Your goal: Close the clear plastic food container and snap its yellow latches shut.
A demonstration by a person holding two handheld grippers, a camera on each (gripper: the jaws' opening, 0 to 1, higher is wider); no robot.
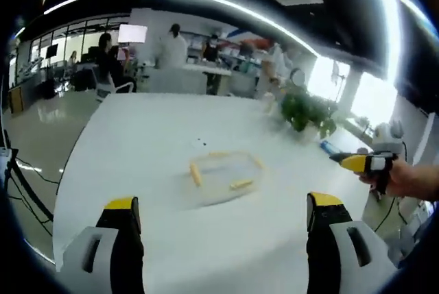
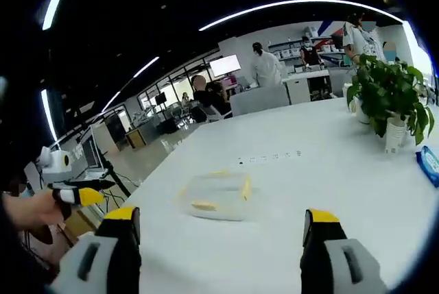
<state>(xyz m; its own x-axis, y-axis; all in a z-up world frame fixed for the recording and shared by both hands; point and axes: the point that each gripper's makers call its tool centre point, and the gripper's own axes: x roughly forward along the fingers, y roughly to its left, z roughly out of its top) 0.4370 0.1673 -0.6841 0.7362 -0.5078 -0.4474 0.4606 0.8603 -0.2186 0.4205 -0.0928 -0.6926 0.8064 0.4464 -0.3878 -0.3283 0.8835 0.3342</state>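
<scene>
**Meanwhile: container alone on tabletop, tongs spread**

Resting mid-tabletop [image 1: 137, 143]: clear plastic container [image 1: 225, 177] with yellow latches [image 1: 195, 173], ahead of both tongs and touched by neither. Left tongs [image 1: 223, 215] spread wide, grasping nothing. Right tongs [image 2: 219, 229] likewise released and well short of it. Beyond, near the far edge, a potted plant [image 2: 391, 95].

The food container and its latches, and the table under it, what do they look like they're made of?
Food container: clear plastic, probably; the white table shows through its walls. Latches: opaque yellow plastic, by their look. Table: smooth white top, faintly glossy; material unclear.
</scene>
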